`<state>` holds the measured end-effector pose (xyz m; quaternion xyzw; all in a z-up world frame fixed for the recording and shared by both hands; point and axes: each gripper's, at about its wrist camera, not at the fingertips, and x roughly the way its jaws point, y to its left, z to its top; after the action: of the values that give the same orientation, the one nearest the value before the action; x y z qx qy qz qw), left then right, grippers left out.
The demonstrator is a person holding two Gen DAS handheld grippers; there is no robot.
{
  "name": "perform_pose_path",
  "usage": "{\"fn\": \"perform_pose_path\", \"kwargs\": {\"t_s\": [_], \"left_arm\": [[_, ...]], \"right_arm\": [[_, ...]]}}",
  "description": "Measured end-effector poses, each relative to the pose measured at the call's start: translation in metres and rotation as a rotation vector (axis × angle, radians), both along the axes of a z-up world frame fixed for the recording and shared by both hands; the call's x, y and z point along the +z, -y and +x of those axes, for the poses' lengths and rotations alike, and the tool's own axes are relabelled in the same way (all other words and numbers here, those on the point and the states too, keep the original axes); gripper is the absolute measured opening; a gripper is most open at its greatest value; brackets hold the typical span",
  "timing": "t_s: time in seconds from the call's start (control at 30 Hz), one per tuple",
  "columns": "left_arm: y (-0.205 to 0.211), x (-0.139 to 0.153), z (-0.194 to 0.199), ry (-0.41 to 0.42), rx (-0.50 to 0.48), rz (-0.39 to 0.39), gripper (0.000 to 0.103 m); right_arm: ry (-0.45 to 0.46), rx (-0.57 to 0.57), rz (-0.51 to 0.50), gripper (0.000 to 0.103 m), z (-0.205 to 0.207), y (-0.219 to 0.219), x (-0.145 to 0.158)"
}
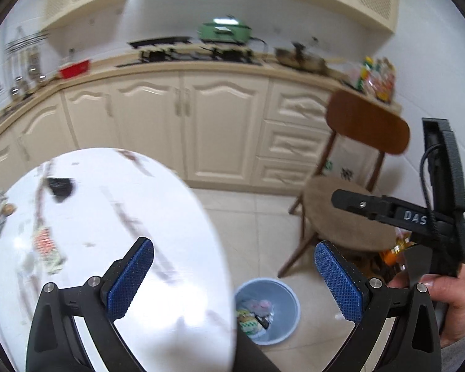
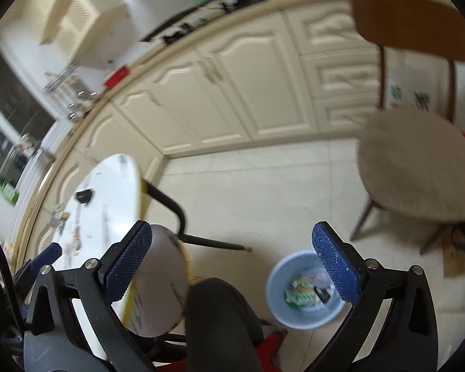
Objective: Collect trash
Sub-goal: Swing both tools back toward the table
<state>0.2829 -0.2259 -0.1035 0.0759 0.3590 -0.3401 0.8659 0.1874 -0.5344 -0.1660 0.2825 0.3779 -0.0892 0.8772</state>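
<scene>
Both claws wide, empty; bin (image 2: 305,291) below

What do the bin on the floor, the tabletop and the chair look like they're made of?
Bin: probably plastic; pale blue, smooth thin wall, matte.
Tabletop: hard and glossy white with dark streaks, perhaps marble-look; it shows bright glare.
Chair: the back looks like brown wood with a smooth finish; the round seat looks padded in beige fabric, though blur leaves that open.

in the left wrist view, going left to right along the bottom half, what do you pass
White table with wrappers on it → blue trash bin on the floor, already holding trash → wooden chair → the right gripper, held in a hand at the frame's right edge.
</scene>
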Motion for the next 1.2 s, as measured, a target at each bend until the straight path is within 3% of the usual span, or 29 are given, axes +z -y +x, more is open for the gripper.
{"fn": "perform_pose_path", "kwargs": {"t_s": [0.33, 0.63, 0.93, 1.2], "left_arm": [[-0.128, 0.024, -0.025, 0.086, 0.232, -0.063, 0.102], [-0.209, 0.014, -0.043, 0.089, 0.408, -0.052, 0.102], [-0.237, -0.003, -0.038, 0.033, 0.491, -0.034, 0.102], [-0.213, -0.019, 0.046, -0.042, 0.472, 0.066, 0.102]], "right_arm": [[0.101, 0.204, -0.089, 0.103, 0.062, -0.109, 0.057], [0.138, 0.375, -0.178, 0.103, 0.103, -0.206, 0.082], [0.157, 0.474, -0.282, 0.103, 0.125, -0.263, 0.088], [0.057, 0.544, -0.332, 0.103, 0.159, -0.288, 0.049]]}}
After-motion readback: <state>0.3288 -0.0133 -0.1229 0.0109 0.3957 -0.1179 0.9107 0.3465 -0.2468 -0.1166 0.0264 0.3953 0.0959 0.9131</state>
